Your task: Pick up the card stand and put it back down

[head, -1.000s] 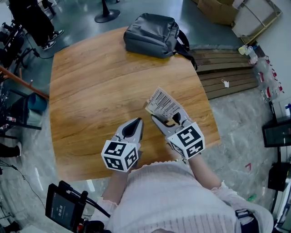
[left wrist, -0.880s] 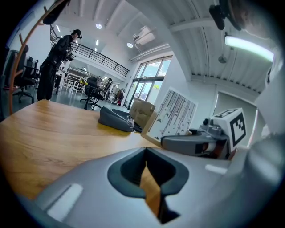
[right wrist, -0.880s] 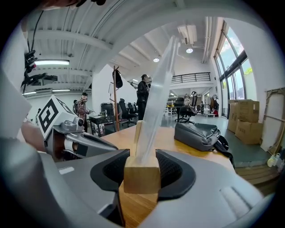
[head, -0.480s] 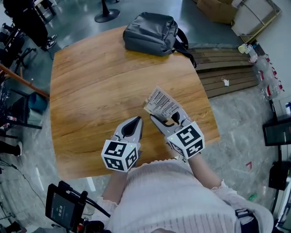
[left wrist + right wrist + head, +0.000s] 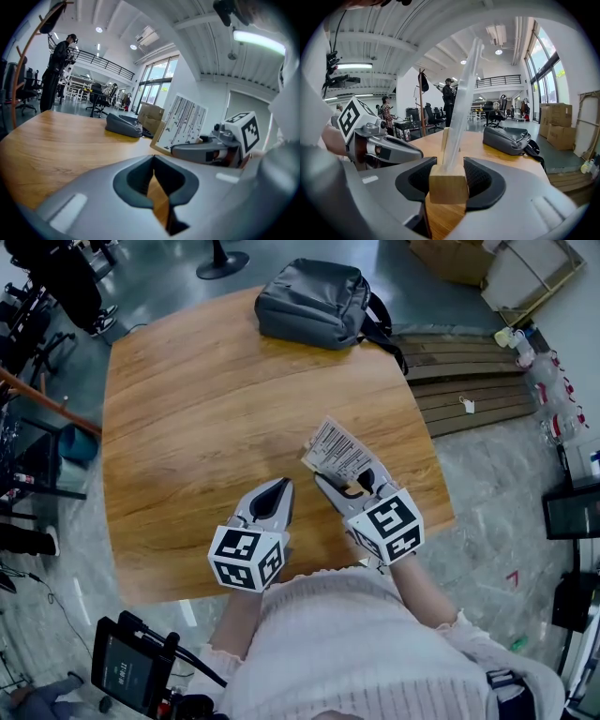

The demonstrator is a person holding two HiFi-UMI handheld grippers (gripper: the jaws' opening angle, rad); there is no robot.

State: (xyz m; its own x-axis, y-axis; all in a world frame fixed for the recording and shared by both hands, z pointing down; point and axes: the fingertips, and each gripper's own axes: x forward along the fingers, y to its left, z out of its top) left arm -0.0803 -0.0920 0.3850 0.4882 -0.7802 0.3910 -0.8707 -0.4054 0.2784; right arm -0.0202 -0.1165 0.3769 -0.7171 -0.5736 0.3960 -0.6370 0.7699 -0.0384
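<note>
Both forearms, in pale knitted sleeves, reach forward from the person's body over the near edge of the light brown wooden counter (image 5: pixel 206 409) with rounded corners, each hand hidden behind a marker cube. The left tool (image 5: pixel 283 487) lies low and level just above the counter, pointing away from the person, its grey jaws brought together with nothing between them. Just beside it, the right tool (image 5: pixel 347 484) points forward and slightly outward, angled a little away from its neighbour. Its jaws stand fairly wide and their dark pads press on both sides of the pale wooden block that forms the base of the card stand (image 5: pixel 447 187). From that block a clear upright sheet rises with a slight lean; it carries a white card printed with rows of black bars, which shows from above just beyond the right tool's tips. The stand is over the near right part of the counter, to the right of the left tool and apart from it; whether its base touches the wood or hangs just above it cannot be made out. A dark grey backpack (image 5: pixel 314 301) lies at the far edge, well apart from both tools.
</note>
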